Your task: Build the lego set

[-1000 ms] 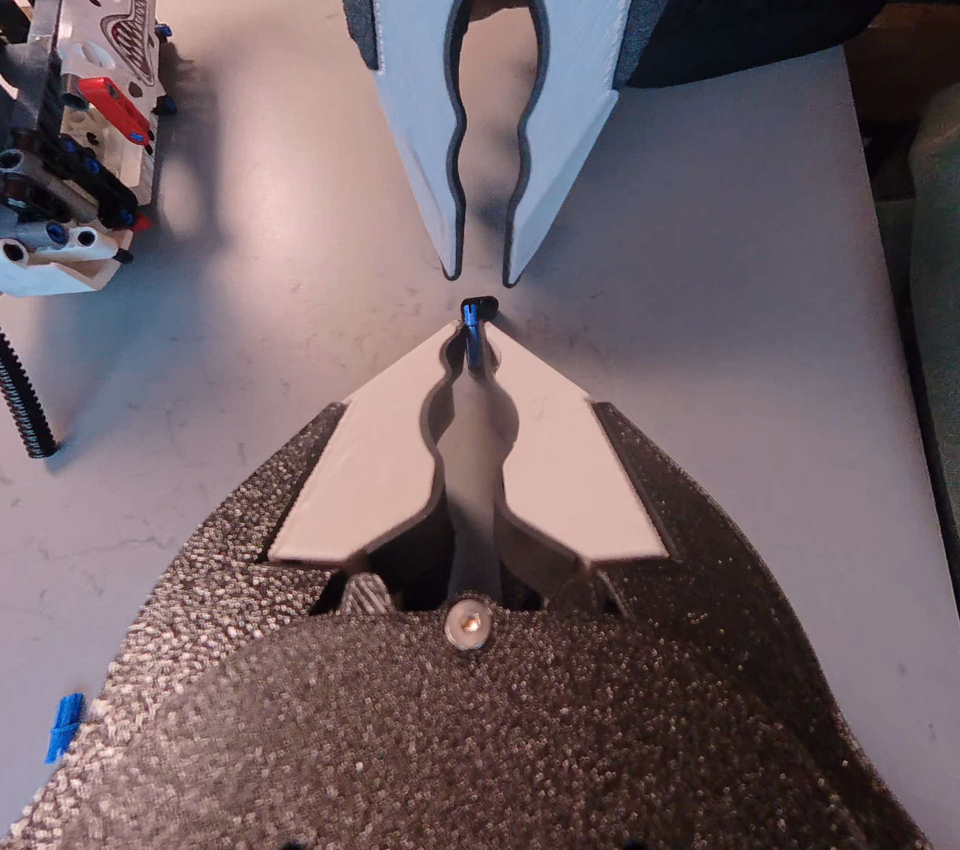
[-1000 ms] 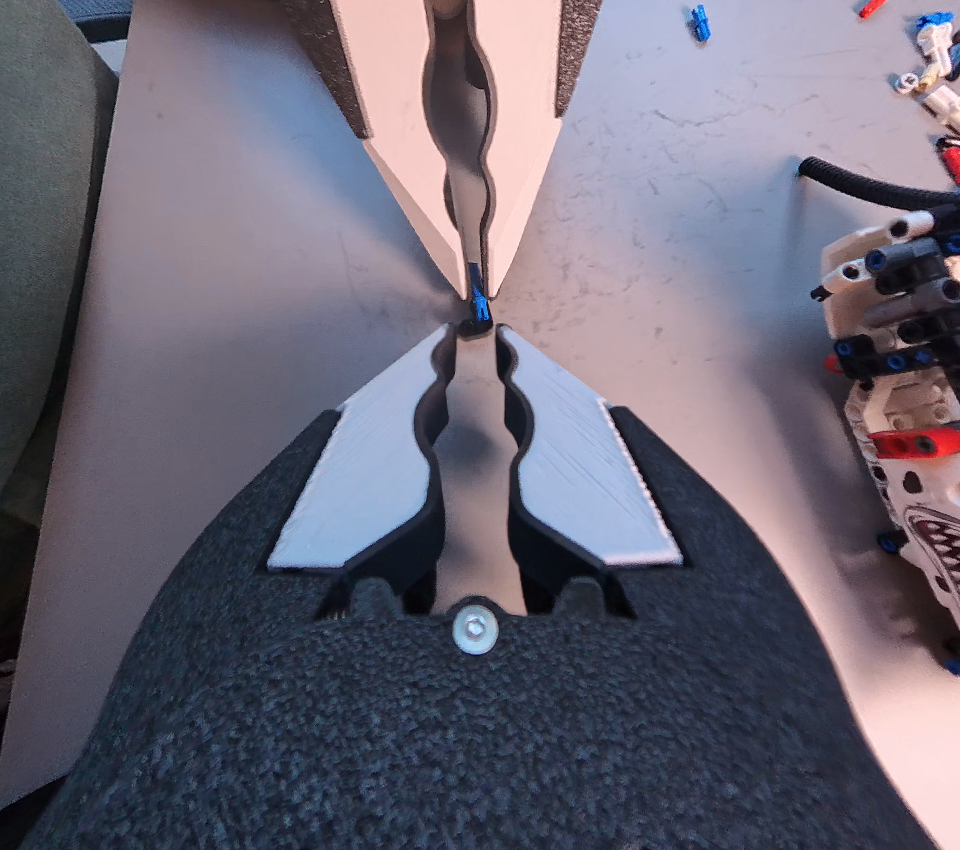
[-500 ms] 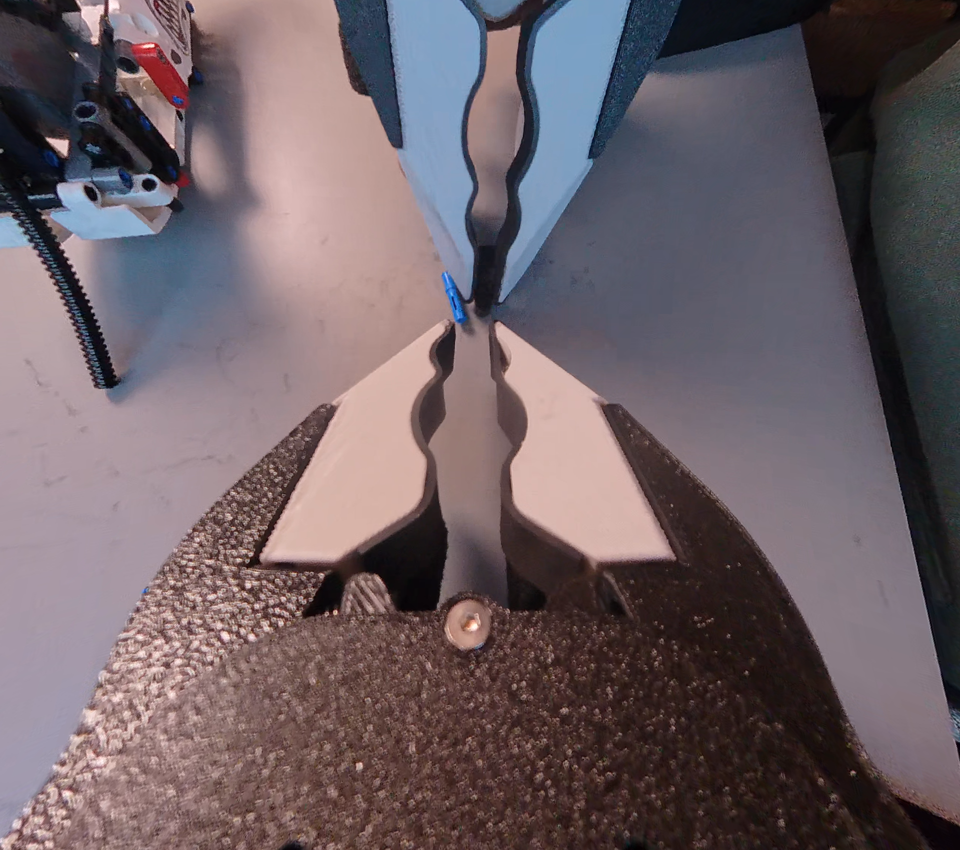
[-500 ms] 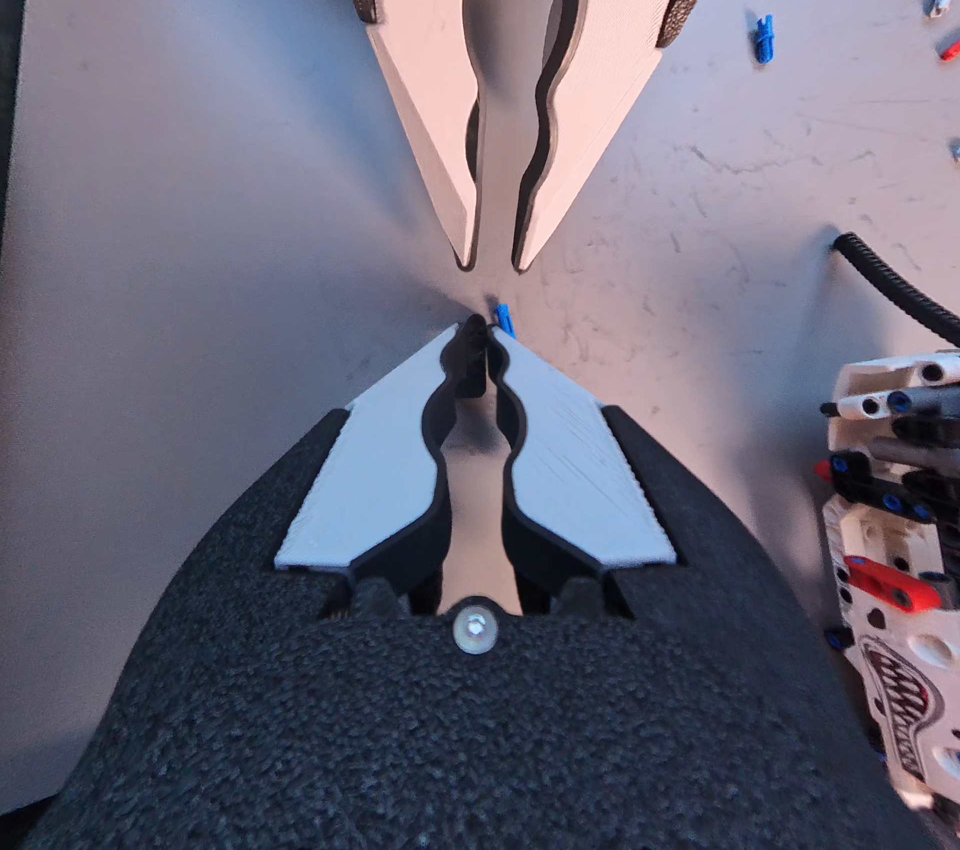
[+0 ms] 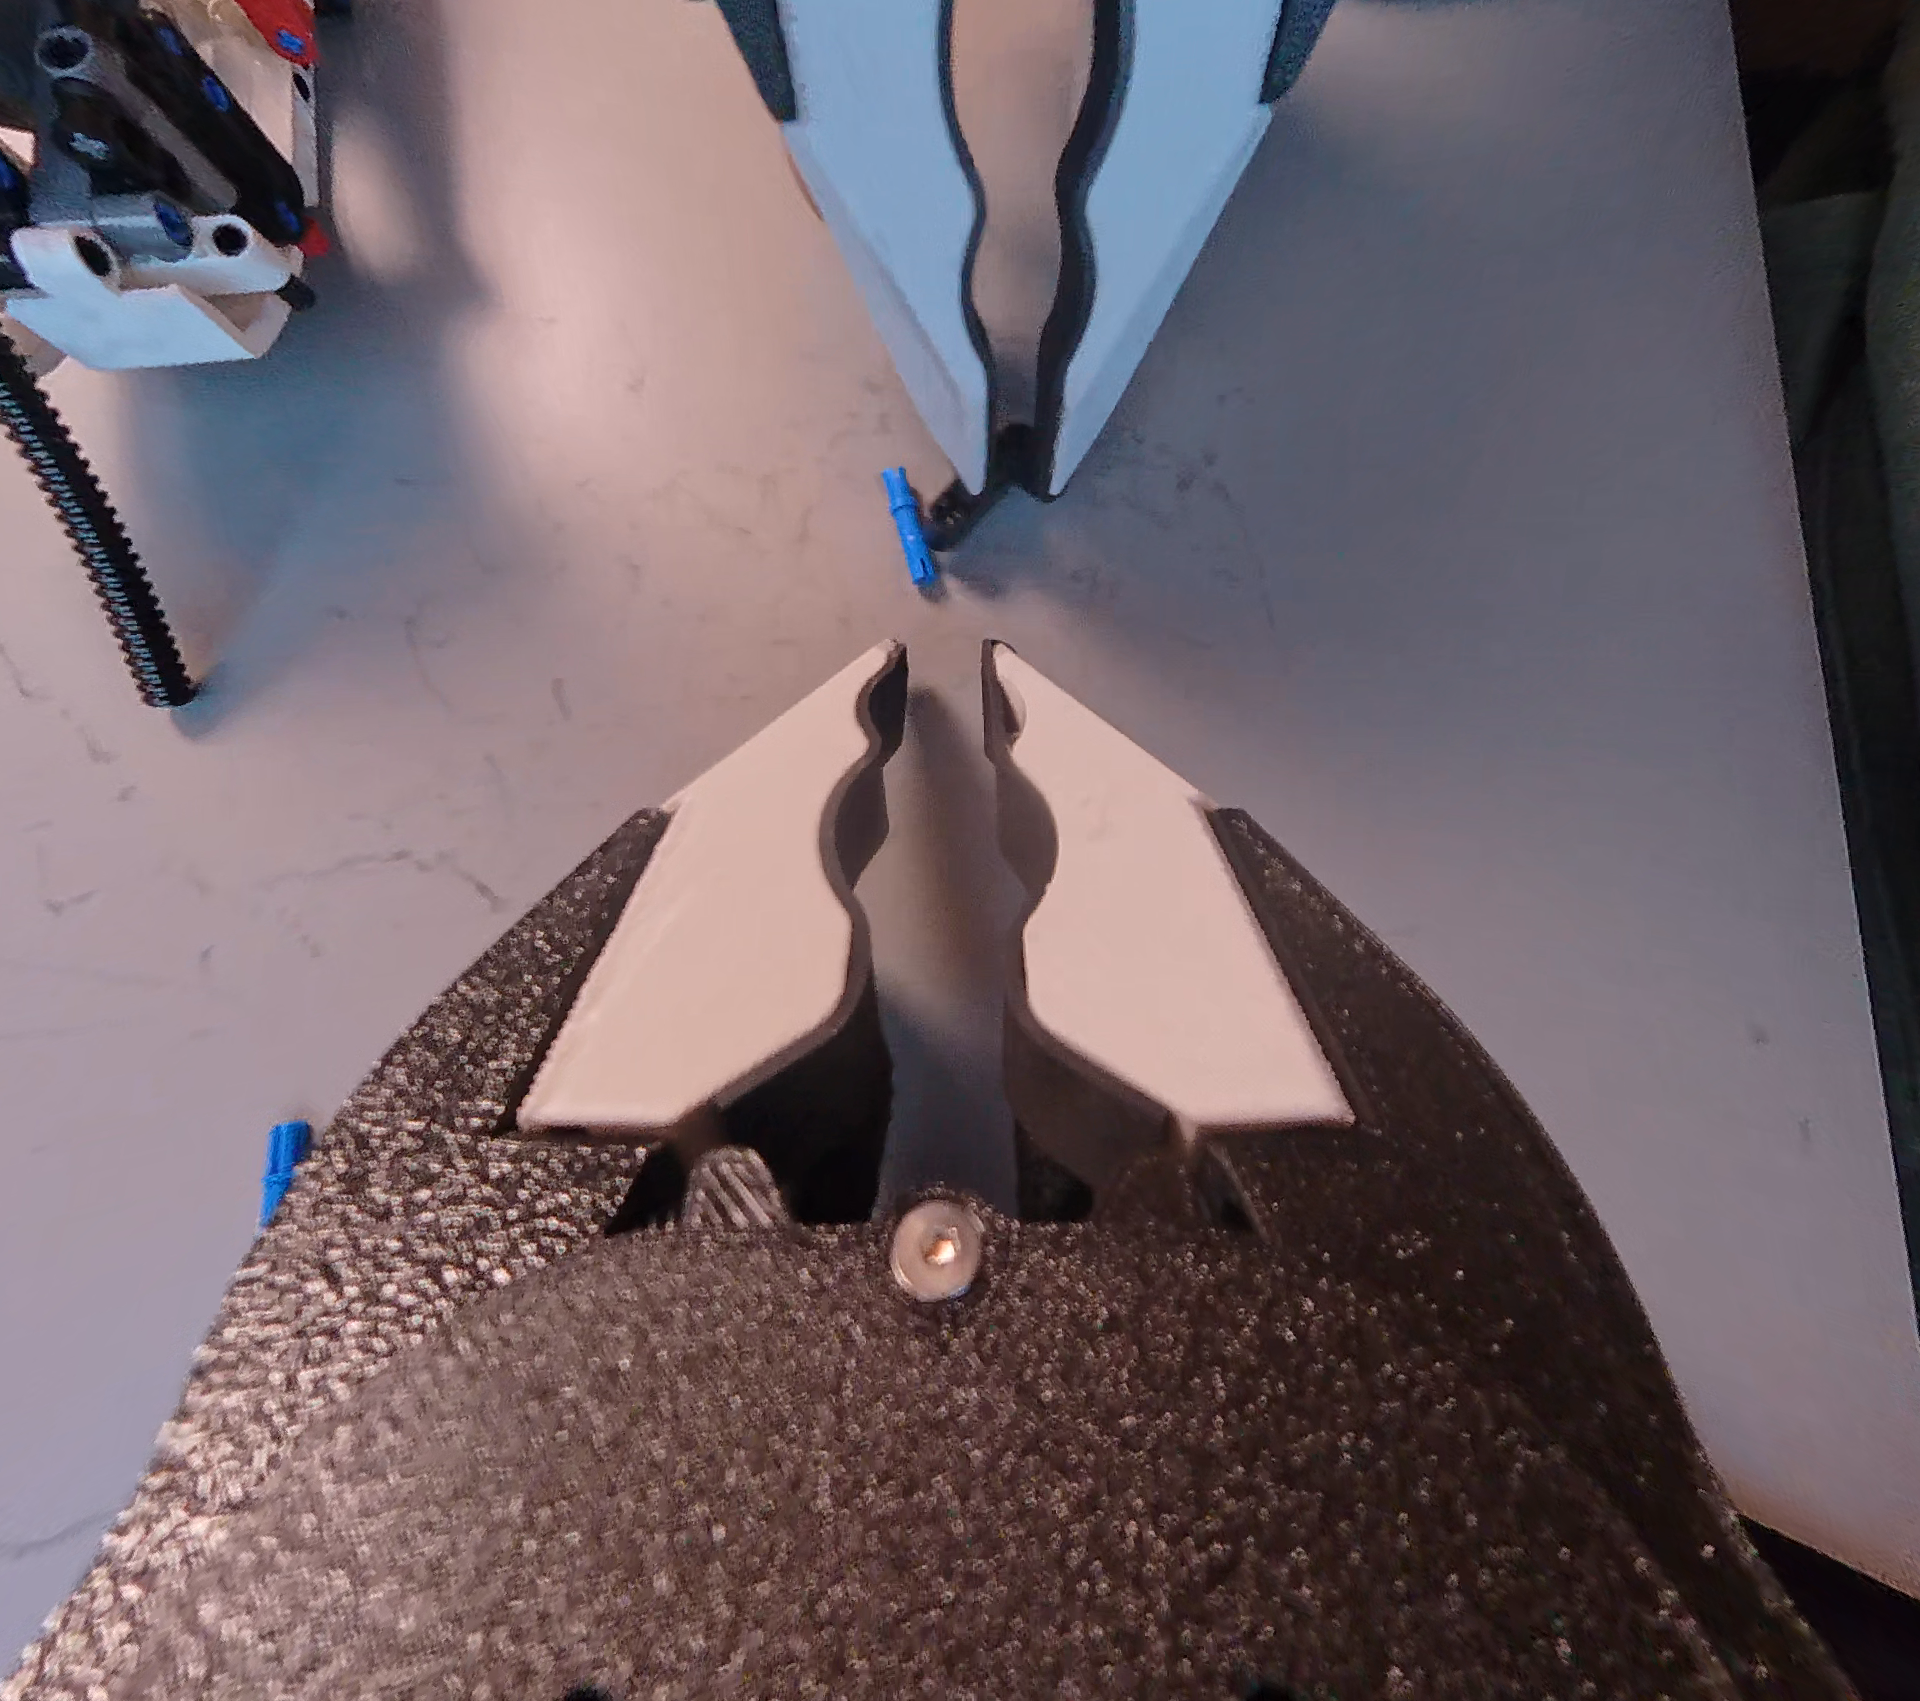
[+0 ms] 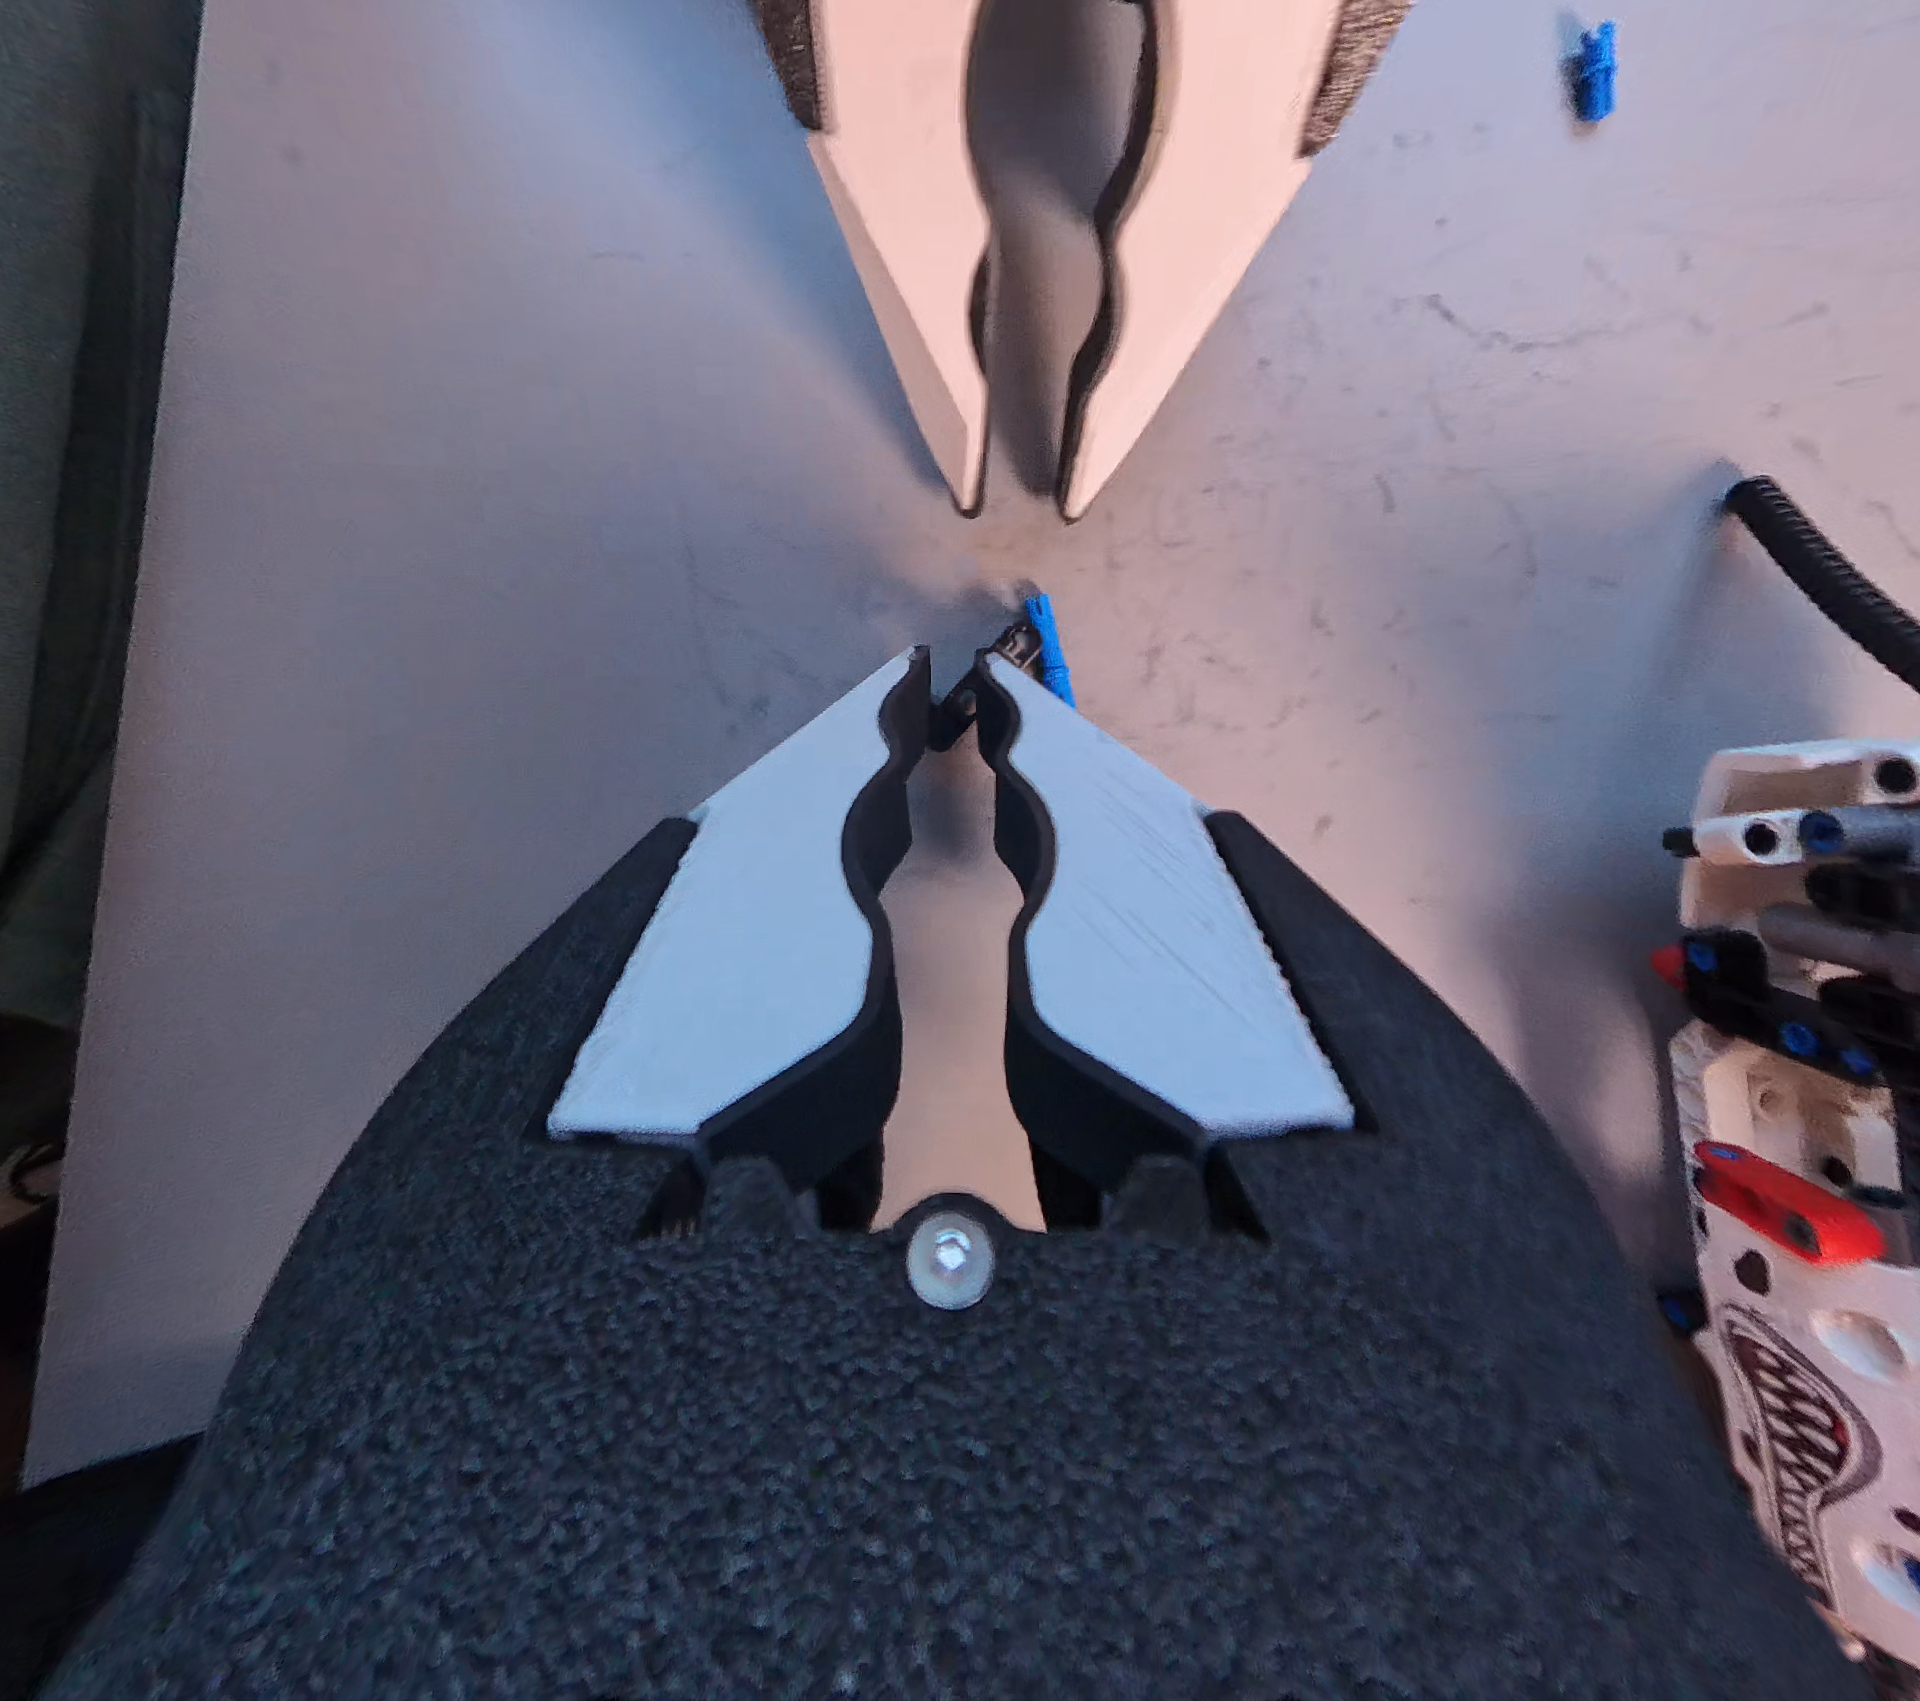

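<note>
Pale scuffed table (image 5: pixel 1455 612); left tool (image 5: pixel 940 643) parted, empty; right tool (image 6: pixel 951 664) pinching black connector (image 6: pixel 961 706) bearing blue pin (image 6: pixel 1047 643).

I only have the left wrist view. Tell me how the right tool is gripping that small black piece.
Observer: In the right wrist view, the right tool pinches the black piece at its very fingertips. A round hole in the piece shows in the gap between them.
Operator: Now report on the loose blue pin half hidden beside the body of my left tool.
Observer: It lies whole on the table, off to one side of your tool, with nothing touching it.
</note>
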Demonstrator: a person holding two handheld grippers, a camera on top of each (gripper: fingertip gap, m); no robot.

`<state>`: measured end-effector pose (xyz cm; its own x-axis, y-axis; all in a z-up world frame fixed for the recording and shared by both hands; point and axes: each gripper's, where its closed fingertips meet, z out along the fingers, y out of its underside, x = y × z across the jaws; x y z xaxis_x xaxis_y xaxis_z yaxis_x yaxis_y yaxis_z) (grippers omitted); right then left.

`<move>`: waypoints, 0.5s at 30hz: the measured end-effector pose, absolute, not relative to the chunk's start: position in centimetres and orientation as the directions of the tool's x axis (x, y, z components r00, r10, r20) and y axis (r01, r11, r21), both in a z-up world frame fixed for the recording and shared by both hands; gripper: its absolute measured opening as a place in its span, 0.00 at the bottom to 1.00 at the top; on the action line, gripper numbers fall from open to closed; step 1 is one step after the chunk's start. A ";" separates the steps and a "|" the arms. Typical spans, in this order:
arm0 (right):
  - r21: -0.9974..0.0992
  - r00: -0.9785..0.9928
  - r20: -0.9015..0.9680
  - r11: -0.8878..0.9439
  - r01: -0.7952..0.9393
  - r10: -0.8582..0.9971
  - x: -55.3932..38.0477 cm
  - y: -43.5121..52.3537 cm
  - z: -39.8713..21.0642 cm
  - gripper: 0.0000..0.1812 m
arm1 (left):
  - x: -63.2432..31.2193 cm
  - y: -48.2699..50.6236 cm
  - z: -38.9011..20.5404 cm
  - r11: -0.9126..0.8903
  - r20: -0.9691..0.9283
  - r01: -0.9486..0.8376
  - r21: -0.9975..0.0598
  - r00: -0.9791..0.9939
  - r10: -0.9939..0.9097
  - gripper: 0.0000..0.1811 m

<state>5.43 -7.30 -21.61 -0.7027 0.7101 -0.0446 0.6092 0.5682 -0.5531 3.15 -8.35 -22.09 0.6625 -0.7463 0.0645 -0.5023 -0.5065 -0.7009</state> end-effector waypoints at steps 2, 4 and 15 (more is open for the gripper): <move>-0.556 -0.729 -0.061 0.584 0.592 0.681 6.1 -8.0 -21.8 0.03 | 3.0 -8.2 -21.9 -0.505 0.065 -0.494 -0.708 0.667 -0.742 0.07; -0.569 -0.757 -0.078 0.595 0.568 0.649 6.8 -8.8 -21.7 0.02 | 3.0 -8.2 -21.8 -0.503 0.063 -0.494 -0.709 0.666 -0.743 0.07; -0.573 -0.708 0.043 0.598 0.561 0.705 3.4 -6.5 -21.6 0.05 | 3.2 -8.3 -22.2 -0.509 0.066 -0.503 -0.698 0.663 -0.746 0.08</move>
